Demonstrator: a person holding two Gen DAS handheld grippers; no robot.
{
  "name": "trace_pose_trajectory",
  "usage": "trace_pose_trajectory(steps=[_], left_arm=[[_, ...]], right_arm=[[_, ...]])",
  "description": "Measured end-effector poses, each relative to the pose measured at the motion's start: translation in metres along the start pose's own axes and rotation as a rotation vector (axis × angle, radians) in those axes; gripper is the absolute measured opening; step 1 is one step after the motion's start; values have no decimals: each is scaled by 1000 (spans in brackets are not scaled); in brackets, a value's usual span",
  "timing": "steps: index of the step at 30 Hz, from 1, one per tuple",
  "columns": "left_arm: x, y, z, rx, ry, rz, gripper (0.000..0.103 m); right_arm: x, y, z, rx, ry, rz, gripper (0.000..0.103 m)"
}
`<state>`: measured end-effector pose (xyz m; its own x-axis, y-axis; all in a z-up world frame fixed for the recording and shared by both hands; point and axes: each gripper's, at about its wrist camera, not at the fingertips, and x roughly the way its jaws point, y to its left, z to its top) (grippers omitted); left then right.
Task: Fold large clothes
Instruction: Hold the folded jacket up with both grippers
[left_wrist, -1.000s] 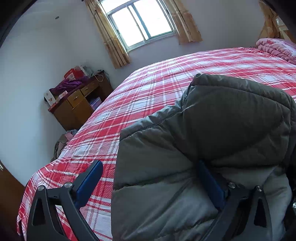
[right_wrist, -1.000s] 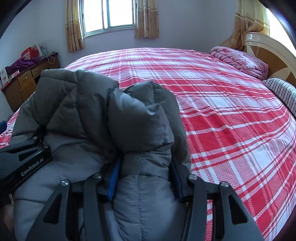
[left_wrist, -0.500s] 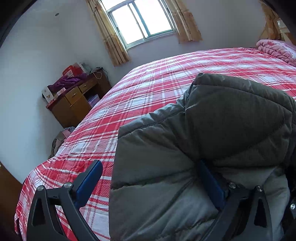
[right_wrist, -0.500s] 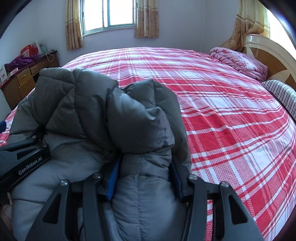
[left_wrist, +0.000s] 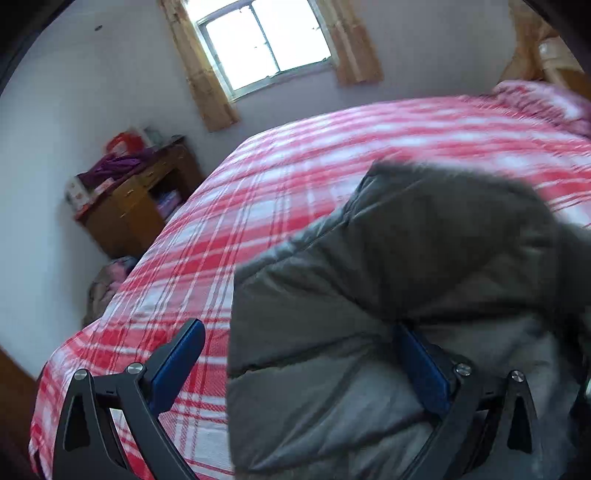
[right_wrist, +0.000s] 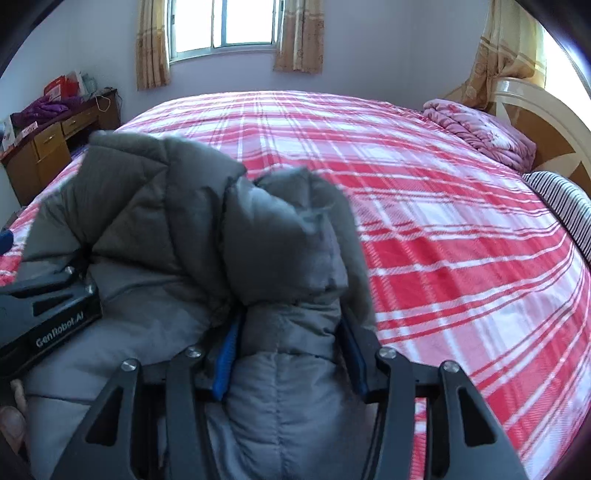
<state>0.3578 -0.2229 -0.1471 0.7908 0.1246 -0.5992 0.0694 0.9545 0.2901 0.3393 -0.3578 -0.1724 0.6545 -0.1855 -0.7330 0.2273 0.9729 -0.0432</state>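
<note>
A bulky grey puffer jacket (right_wrist: 177, 229) is bunched and folded over itself on the red plaid bed (right_wrist: 424, 221). My right gripper (right_wrist: 291, 354) is shut on a thick fold of the jacket, which fills the space between its blue-padded fingers. In the left wrist view the jacket (left_wrist: 406, 277) covers the lower right. My left gripper (left_wrist: 299, 354) is open wide: its left finger (left_wrist: 177, 362) is free over the bedspread, its right finger (left_wrist: 421, 365) is tucked under a jacket fold. The left gripper's body (right_wrist: 48, 314) shows in the right wrist view, resting on the jacket.
A wooden dresser (left_wrist: 136, 206) with clutter on top stands by the wall left of the bed, under a curtained window (left_wrist: 266, 40). A pink folded blanket (right_wrist: 480, 129), a striped pillow (right_wrist: 565, 206) and the headboard (right_wrist: 535, 110) are at the bed's right end.
Both grippers have shifted slightly with the jacket; the views are motion-blurred now and the cameras sit a little higher. Neither grip has changed.
</note>
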Motion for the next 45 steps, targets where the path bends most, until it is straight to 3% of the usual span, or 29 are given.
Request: trace_pose_trajectory(steps=[4,7,9,11,13,16,26,45], left_arm=[[-14,34,20,-106,-65,75,102],[3,40,29,-139,-36,89,102],[24,31,28,-110,11,97,102],[39,19,22,-65,39,92,102],[45,9,16,-30,31,111,102],[49,2,14,-32,18,111,102],[66,3,5,-82,49,73,102],[72,2,1,-82,76,56,102]], right_arm=[[-47,-6,26,51,-123,-11,54],[-61,9,49,44,-162,47,54],[-45,21,57,33,-132,103,54],[-19,26,58,44,-104,138,46],[9,25,52,43,-58,121,45],[27,13,42,81,-44,163,45],[42,12,33,95,-32,188,45],[52,22,31,46,15,125,45]])
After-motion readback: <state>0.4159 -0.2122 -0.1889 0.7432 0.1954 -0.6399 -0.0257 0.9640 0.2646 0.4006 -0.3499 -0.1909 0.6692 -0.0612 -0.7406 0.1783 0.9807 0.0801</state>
